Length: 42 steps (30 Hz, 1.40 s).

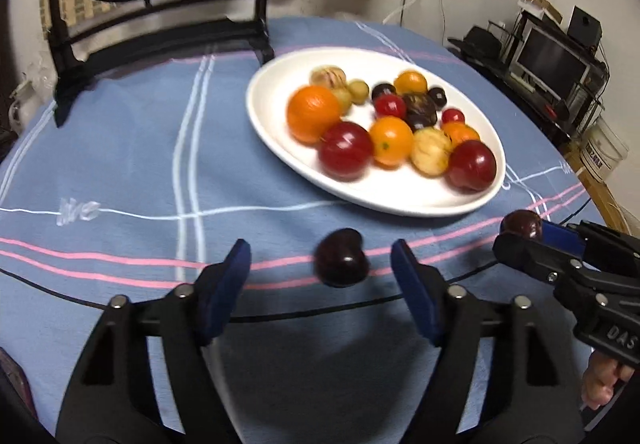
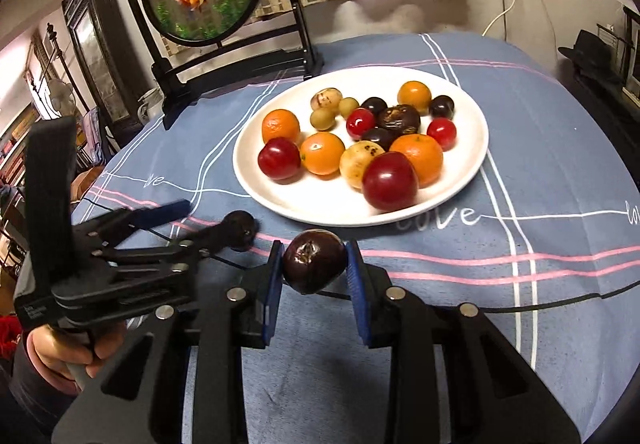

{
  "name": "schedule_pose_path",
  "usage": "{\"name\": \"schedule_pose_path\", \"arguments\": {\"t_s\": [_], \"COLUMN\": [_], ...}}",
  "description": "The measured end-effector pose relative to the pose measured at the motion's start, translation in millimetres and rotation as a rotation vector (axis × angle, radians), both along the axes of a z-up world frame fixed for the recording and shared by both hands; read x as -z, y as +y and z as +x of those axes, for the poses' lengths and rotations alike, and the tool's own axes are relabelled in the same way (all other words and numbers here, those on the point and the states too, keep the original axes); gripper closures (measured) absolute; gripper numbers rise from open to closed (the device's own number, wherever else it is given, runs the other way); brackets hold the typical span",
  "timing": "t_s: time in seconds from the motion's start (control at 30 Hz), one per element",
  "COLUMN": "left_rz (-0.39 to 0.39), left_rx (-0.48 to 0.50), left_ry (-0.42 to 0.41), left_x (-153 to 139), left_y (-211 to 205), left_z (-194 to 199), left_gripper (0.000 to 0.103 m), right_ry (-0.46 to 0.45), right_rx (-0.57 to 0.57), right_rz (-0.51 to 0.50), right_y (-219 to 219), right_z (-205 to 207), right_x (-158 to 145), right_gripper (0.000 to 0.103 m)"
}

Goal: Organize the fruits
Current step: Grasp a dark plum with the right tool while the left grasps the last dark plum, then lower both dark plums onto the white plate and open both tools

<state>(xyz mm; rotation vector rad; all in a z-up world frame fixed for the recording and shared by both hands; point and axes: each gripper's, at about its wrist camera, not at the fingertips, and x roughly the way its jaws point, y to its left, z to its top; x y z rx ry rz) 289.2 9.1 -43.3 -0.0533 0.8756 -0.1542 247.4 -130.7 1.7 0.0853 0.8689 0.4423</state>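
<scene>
The right tool (image 2: 314,264) grips a dark purple fruit (image 2: 315,261) short of the white plate (image 2: 280,200). The left tool (image 1: 320,268) gapes around another dark fruit (image 1: 342,263) on the table (image 1: 120,164).

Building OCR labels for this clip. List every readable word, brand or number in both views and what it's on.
"love": white script on the blue tablecloth, below the plate.
"love", cut off at the frame's right edge: same tablecloth.
"love", only "ve" clear: same tablecloth, left of the plate.
"DAS", cut off: embossed on the right claw body, left wrist view.
Small label on the left claw body: too small to read.
White bucket print: blurred, unreadable.
</scene>
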Motion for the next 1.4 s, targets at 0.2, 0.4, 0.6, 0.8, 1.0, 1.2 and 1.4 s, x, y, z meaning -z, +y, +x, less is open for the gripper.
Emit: {"name": "schedule_pose_path", "arguments": {"t_s": [0.2,0.4,0.6,0.8,1.0,1.2,1.4], "left_rz": [0.035,0.074,0.113,0.132,0.100,0.060,0.031], "left_rx": [0.007,0.000,-0.018,-0.009,-0.025,-0.083,-0.123], "left_ry": [0.021,0.018,0.006,-0.002,0.010,0.022,-0.005], "left_x": [10.4,14.0,14.6,13.7,12.5,10.1,-0.6], "left_y": [-16.6,-20.9,-21.0,-23.5,-18.7,-11.4,-9.3], "left_z": [8.7,9.0,7.8,4.0,-1.8,-12.7,-39.9], "left_gripper": [0.040,0.049,0.061,0.072,0.072,0.073,0.073], "right_ry": [0.018,0.014,0.026,0.029,0.033,0.017,-0.016], "right_rx": [0.003,0.003,0.013,0.017,0.031,0.027,-0.005], "right_rz": [0.010,0.007,-0.001,-0.002,-0.012,0.003,0.027], "right_y": [-1.2,-0.4,-1.7,-3.4,-5.4,-6.6,-5.3], "right_z": [0.2,-1.3,0.3,1.7,2.9,-5.7,-33.2], "right_x": [1.4,0.3,2.2,5.1,10.0,6.2,2.4], "right_gripper": [0.072,0.072,0.072,0.072,0.072,0.072,0.072]}}
